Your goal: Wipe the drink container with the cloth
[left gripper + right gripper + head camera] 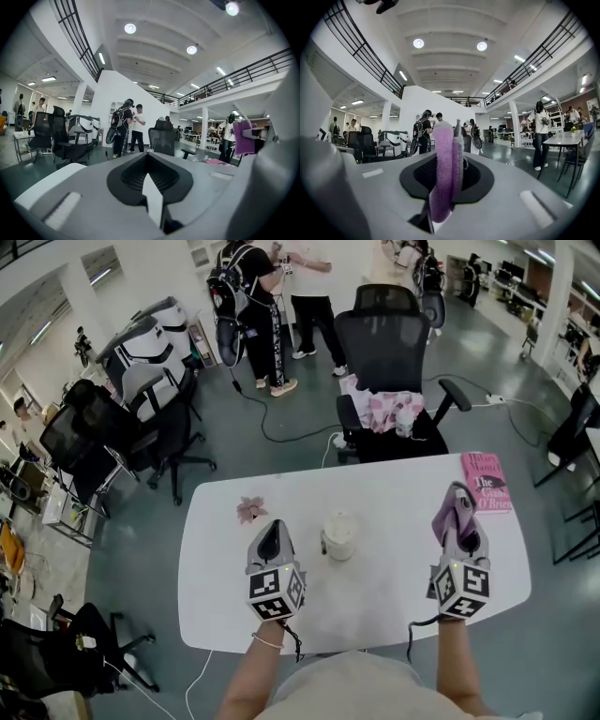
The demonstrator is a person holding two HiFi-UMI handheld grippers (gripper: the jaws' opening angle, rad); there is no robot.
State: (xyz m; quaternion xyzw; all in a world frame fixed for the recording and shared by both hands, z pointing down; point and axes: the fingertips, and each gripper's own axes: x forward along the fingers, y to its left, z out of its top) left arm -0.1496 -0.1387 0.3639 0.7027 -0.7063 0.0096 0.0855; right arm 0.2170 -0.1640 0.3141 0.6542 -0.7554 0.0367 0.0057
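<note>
A pale round drink container point(339, 536) stands upright in the middle of the white table point(394, 606). My left gripper point(273, 538) hovers just left of it, shut with nothing between its jaws, as the left gripper view point(151, 187) also shows. My right gripper point(459, 517) is held to the right of the container, shut on a purple cloth point(454, 512). In the right gripper view the purple cloth point(444, 168) sticks up, folded between the jaws. Neither gripper touches the container.
A pink book point(486, 481) lies at the table's far right corner. A small pinkish scrap point(250, 510) lies far left of the container. A black office chair point(389, 362) with a pink garment stands behind the table. People point(281, 296) stand farther back.
</note>
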